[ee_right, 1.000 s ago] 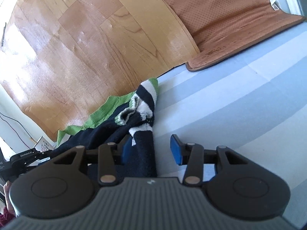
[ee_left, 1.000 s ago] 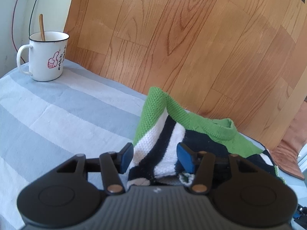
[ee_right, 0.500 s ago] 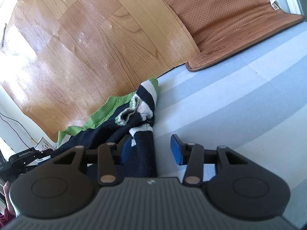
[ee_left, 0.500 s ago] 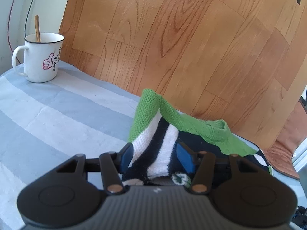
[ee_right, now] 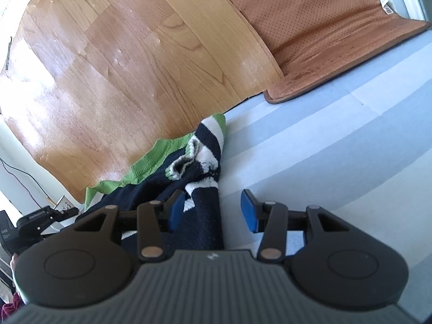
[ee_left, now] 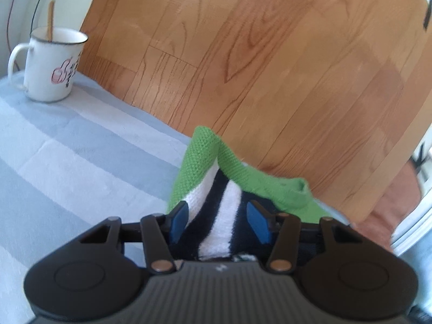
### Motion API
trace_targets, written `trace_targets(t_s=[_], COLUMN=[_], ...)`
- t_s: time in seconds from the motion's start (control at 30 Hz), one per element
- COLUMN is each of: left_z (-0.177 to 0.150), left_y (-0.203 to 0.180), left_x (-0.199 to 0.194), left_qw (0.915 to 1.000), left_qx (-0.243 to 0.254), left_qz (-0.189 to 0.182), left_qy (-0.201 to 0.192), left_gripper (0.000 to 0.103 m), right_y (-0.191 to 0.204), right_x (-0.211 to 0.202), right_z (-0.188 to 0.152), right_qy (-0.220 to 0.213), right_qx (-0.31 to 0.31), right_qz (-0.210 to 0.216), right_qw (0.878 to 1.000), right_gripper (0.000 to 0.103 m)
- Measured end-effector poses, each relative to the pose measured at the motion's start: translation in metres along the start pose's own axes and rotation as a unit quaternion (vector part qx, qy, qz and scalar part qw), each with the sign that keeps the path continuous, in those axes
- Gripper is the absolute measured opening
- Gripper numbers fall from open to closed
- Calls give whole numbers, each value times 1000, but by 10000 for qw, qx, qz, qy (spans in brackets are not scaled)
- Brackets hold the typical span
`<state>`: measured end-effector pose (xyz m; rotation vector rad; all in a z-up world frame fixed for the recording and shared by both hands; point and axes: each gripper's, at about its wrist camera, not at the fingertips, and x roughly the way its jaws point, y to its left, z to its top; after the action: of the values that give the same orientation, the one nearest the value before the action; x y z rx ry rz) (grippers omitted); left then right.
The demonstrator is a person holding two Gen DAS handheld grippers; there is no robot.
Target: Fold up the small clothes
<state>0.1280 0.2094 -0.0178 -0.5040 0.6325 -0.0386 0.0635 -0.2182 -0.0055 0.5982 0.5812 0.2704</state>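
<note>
A small knit sweater, navy and white striped with green edging, lies bunched at the far edge of the striped cloth. Its green hem stands up in a peak. My left gripper is around a striped fold that fills the gap between the blue pads, and its jaws are closing. In the right wrist view the sweater runs along the inner side of the left pad of my right gripper. The right pad is apart from the fabric, over bare cloth, so that gripper is open.
A white enamel mug with a wooden stick in it stands at the far left of the cloth. Beyond the cloth's edge is wood floor, with a brown mat at the far right. A black device shows at the left edge.
The left view has tilted a little and the mug has slid toward the left edge. The left pads stand slightly closer on the striped fold. The right view is unchanged.
</note>
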Motion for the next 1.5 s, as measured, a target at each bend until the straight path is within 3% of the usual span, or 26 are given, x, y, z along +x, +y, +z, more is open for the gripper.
trace_targets(t_s=[0.2, 0.33, 0.43, 0.53, 0.63, 0.7, 0.83, 0.87, 0.9, 1.0, 1.1, 1.17, 1.2, 1.27, 1.3, 1.37, 1.43, 1.47, 1.5], left_z=[-2, -5, -13, -24, -31, -31, -31, -32, -32, -30, -29, -30, -31, -32, -31, -27, -18, -14, -10], left_y=[0, -9, -27, -45, -54, -54, -54, -54, -54, -54, -51, -52, -53, -53, -52, -49, -40, -35, -30], left_x=[9, 15, 18, 20, 20, 21, 20, 20, 20, 20, 19, 20, 20, 20, 19, 15, 7, 3, 0], left_qw=[9997, 9965, 9865, 9698, 9567, 9541, 9541, 9538, 9539, 9564, 9587, 9575, 9567, 9564, 9575, 9638, 9760, 9815, 9858], left_qx=[88, 494, 1198, 1907, 2346, 2439, 2448, 2455, 2453, 2375, 2294, 2323, 2348, 2352, 2317, 2101, 1658, 1431, 1219], left_qz=[160, 634, 1094, 1507, 1706, 1722, 1713, 1716, 1717, 1686, 1671, 1701, 1714, 1723, 1709, 1634, 1409, 1273, 1158], left_qy=[151, 212, 210, 207, 231, 241, 228, 221, 216, 203, 183, 167, 162, 157, 157, 143, 57, 3, -26], left_gripper=[41, 15, 12, 12, 12, 12, 12, 12, 12, 12, 14, 14, 14, 14, 15, 17, 19, 19, 19], right_y=[1, 7, 19, 45, 66, 78, 87, 86, 87, 98, 97, 88, 81, 65, 59, 57, 68, 76, 86], right_x=[0, 1, 2, 15, 38, 61, 105, 116, 121, 107, 88, 95, 102, 117, 115, 105, 101, 104, 110], right_z=[0, 7, 22, 37, 43, 44, 44, 43, 41, 40, 55, 61, 62, 62, 61, 64, 68, 72, 77], right_qy=[-76, -211, -368, -328, -137, 37, 370, 516, 604, 172, -524, -564, -332, 317, 345, 227, 204, 225, 288], right_qx=[-3, -143, -210, -696, -1140, -1518, -2172, -2264, -2367, -2771, -2630, -2578, -2589, -2391, -2250, -2083, -1991, -2003, -2049], right_qz=[-139, -538, -393, -419, -393, -612, -1048, -1139, -1153, -1027, -1050, -1450, -1607, -1668, -1642, -1435, -1153, -972, -771], right_qw=[9999, 9982, 9983, 9962, 9926, 9865, 9698, 9660, 9628, 9552, 9576, 9536, 9519, 9560, 9598, 9672, 9730, 9746, 9753], right_gripper=[49, 50, 50, 50, 49, 49, 46, 23, 11, 6, 3, 4, 9, 9, 10, 13, 16, 22, 36])
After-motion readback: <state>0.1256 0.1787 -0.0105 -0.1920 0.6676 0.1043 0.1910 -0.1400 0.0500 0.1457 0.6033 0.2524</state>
